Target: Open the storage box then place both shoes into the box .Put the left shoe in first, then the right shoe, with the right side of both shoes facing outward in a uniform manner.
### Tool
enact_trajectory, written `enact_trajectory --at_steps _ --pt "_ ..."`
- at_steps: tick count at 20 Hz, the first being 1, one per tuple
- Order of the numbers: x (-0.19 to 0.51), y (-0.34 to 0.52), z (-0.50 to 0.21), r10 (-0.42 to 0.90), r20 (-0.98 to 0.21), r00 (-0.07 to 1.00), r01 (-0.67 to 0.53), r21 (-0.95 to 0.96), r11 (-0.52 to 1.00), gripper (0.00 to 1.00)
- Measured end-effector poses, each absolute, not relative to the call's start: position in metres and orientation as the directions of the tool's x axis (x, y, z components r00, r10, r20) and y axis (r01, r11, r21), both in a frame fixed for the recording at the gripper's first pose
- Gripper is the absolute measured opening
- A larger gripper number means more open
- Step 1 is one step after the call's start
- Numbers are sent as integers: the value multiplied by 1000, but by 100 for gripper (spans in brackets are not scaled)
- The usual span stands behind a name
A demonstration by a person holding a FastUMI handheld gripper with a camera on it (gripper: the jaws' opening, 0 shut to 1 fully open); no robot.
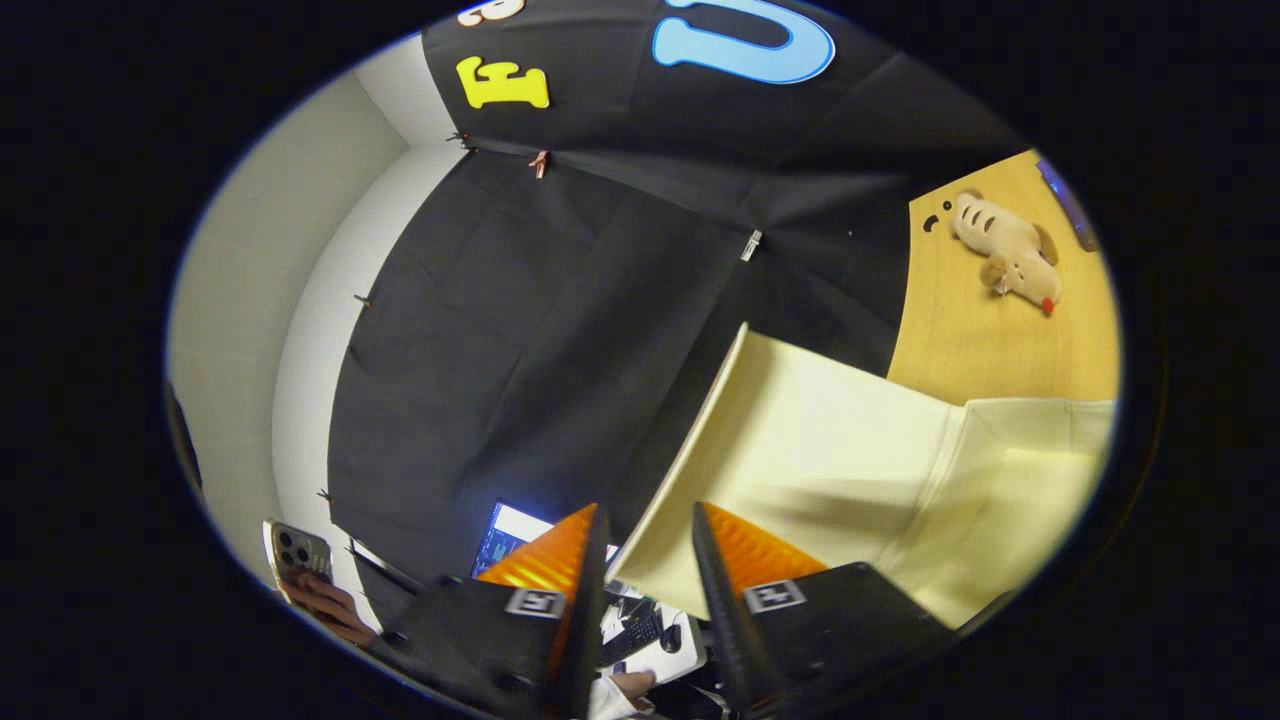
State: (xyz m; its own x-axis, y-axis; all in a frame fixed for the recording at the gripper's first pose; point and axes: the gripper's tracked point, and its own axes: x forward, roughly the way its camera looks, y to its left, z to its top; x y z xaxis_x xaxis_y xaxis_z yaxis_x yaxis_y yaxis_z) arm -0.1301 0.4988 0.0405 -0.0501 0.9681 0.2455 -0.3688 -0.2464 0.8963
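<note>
One storage box (850, 440), one plush toy (1005, 250), one phone (297, 552), one lit screen (508, 535).

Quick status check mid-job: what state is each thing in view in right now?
gripper: fingers apart, nothing between them
storage box: pale panel just beyond the fingers; open or closed, cannot tell
plush toy: lying on the wooden table
phone: held in a hand
screen: lit

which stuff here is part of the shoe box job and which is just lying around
Part of the job:
- storage box, cream, its panel just ahead of the fingers
- gripper, fingers apart, holding nothing

Just lying about:
- plush toy on the wooden table
- phone in a hand
- lit screen
- keyboard
</note>
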Motion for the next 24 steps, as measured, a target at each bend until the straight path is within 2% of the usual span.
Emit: enact_trajectory --at_steps 3,9,15,20,24 --pt "-123 491 26 981 194 -14 -422 888 -182 97" --pt "-90 442 -19 986 27 166 -523 850 65 97" --pt "-36 341 -61 903 -122 411 -467 823 323 97" --pt "-22 265 -133 807 -302 508 -413 737 535 98" --pt "-32 221 -200 722 -462 515 -329 671 665 98"
